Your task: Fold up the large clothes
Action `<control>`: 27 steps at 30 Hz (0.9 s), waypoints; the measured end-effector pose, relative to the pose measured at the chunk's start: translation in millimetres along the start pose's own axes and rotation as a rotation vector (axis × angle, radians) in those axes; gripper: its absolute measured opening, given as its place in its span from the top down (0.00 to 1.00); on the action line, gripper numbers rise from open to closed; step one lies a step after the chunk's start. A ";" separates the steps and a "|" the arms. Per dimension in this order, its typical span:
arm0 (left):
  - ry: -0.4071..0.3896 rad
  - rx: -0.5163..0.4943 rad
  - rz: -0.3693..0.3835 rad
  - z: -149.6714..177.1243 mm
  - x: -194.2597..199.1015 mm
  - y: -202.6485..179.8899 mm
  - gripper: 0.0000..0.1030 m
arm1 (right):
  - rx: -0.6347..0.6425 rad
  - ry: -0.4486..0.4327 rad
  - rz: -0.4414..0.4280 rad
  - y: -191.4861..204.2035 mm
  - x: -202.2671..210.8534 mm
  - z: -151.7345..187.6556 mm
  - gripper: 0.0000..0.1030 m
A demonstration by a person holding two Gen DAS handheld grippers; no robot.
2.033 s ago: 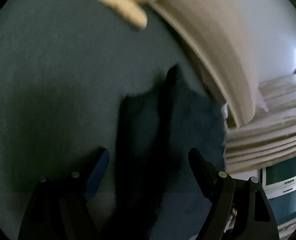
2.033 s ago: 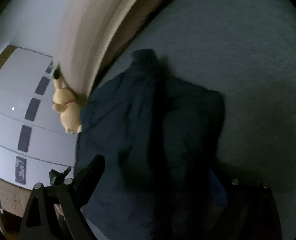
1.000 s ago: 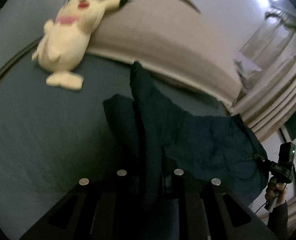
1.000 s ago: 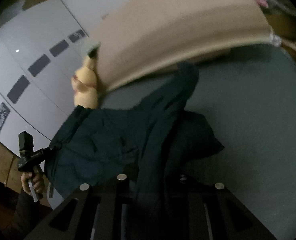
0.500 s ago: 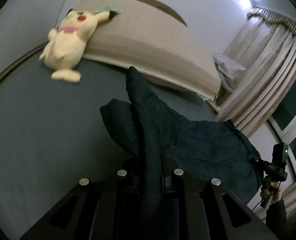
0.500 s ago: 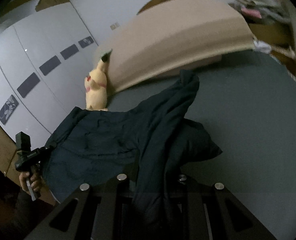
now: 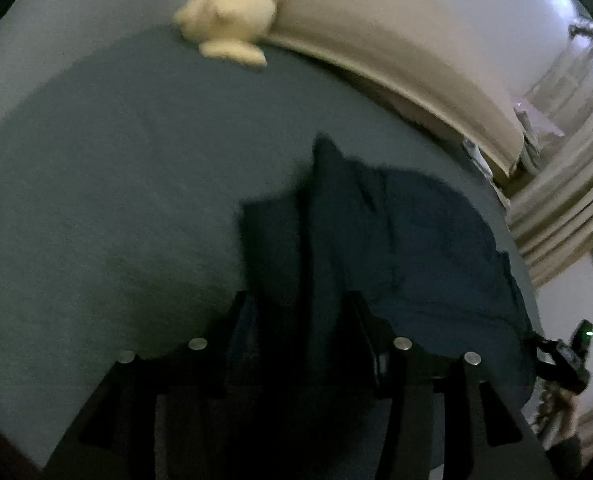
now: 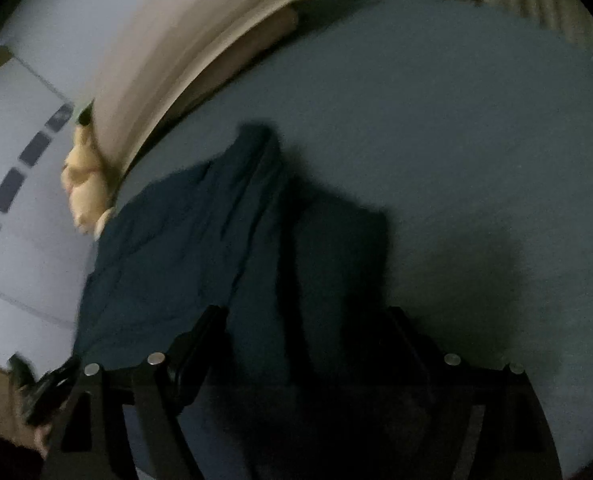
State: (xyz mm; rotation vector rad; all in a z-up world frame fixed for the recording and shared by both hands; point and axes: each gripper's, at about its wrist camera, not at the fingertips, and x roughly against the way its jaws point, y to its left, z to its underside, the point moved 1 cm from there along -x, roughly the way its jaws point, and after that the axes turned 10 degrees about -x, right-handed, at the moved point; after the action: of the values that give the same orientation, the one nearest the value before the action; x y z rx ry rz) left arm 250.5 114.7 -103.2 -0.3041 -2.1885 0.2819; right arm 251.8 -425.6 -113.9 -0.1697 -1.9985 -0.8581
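the dark navy jacket [image 7: 416, 248] lies crumpled on the grey-blue bed [image 7: 116, 200], bunched in soft folds, with one long ridge of cloth running up toward the beige headboard [image 7: 396, 52]. from the right view the jacket [image 8: 184, 248] spreads out to the left side, reaching the bed's edge. left tool [image 7: 300, 312] has its jaws partly apart, with a fold of the cloth lying between them. right tool [image 8: 308, 320] is spread wide, dark cloth between the fingers, not pinched. yellow plush [image 7: 232, 4] sits against the headboard, well apart from the jacket.
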 end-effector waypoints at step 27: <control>-0.102 -0.169 -0.249 -28.5 0.6 -57.9 0.39 | 0.207 -0.185 -0.019 59.7 44.5 12.7 0.11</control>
State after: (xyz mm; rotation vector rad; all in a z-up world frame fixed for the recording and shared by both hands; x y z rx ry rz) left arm 266.4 62.9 -68.3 -0.1087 -2.3277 -0.0269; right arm 243.7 -382.4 -52.5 -0.1149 -2.2507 -0.6615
